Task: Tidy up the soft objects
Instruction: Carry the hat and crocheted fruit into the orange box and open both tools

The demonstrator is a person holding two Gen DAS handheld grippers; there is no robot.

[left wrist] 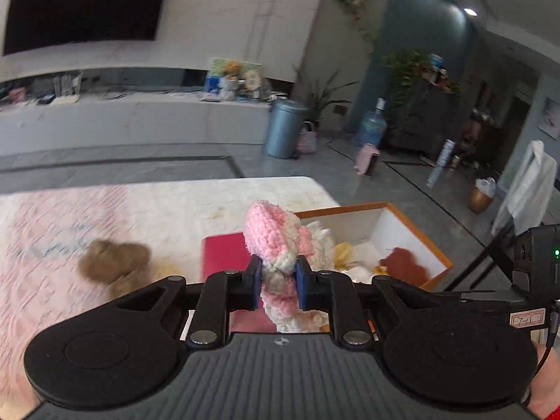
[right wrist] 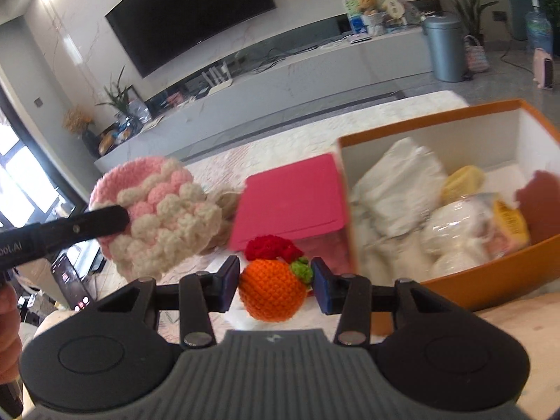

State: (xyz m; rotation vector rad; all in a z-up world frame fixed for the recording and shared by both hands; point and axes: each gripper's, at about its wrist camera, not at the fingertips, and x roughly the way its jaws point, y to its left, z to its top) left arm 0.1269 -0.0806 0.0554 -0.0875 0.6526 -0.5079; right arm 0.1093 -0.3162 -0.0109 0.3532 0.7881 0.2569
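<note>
Left gripper (left wrist: 279,273): its blue pads are pressed onto a pink-and-cream crocheted piece (left wrist: 280,241), which is pinched at a narrow waist and bulges above and below the jaws. In the right wrist view the same piece (right wrist: 154,210) is seen held clear of the bed at the tip of the left gripper's black finger (right wrist: 105,220).

Right gripper (right wrist: 275,281): an orange crocheted fruit (right wrist: 271,288) with a red top and a green leaf is clamped between its two blue pads, one pad against each side.

Orange box (right wrist: 490,280): white inside, open-topped, standing on the bed to the right of both grippers. White wrapped bundles (right wrist: 395,189), a yellow soft item (right wrist: 462,178) and a brownish-red shape (right wrist: 539,196) are seen lying in it. In the left wrist view the box (left wrist: 437,273) is partly hidden behind the held crochet.

Pink flat lid or board (right wrist: 294,199): lying on the bed, its right edge touching the box's left wall.

Brown plush toy (left wrist: 115,262): lying on the bedcover to the left of the left gripper, well apart from the box; blurred.

Bedcover (left wrist: 105,217): pale pink and cream, quilted.

Background: a wall-mounted television (right wrist: 189,14) above a long low cabinet (right wrist: 315,77), a grey-blue bin (left wrist: 283,126) on the floor, potted plants near it.

Person: part of a hand (left wrist: 546,385) is visible at the lower right edge of the left wrist view.
</note>
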